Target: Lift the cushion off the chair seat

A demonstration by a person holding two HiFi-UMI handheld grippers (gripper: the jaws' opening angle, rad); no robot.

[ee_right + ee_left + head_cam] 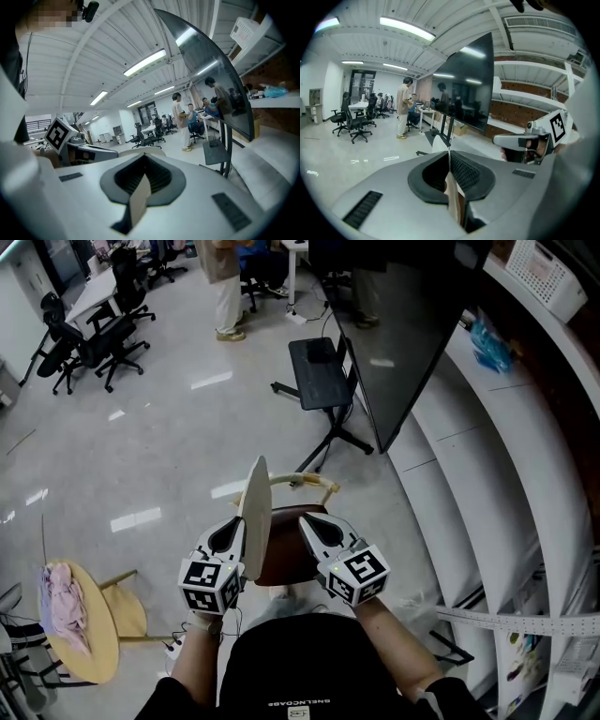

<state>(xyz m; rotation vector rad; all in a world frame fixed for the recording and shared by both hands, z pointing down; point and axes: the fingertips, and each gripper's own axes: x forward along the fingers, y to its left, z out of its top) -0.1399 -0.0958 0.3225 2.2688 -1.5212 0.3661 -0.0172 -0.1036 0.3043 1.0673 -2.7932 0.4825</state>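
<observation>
A thin cream cushion (254,512) stands on edge above the dark brown chair seat (284,549), lifted off it. My left gripper (235,529) is shut on the cushion's near edge. In the left gripper view the cushion (440,143) runs as a thin line out from the closed jaws (450,164). My right gripper (310,521) hovers over the seat, just right of the cushion and apart from it. Its jaws (143,164) look shut, with only a small tan flap showing between them. The chair's wooden back rail (309,482) shows beyond the seat.
A big dark screen (403,343) on a wheeled stand with a black shelf (319,371) stands ahead. White curved shelving (506,474) runs along the right. A round wooden table (94,652) with a pink cloth (64,606) is at left. Office chairs (94,343) and a standing person (225,287) are far off.
</observation>
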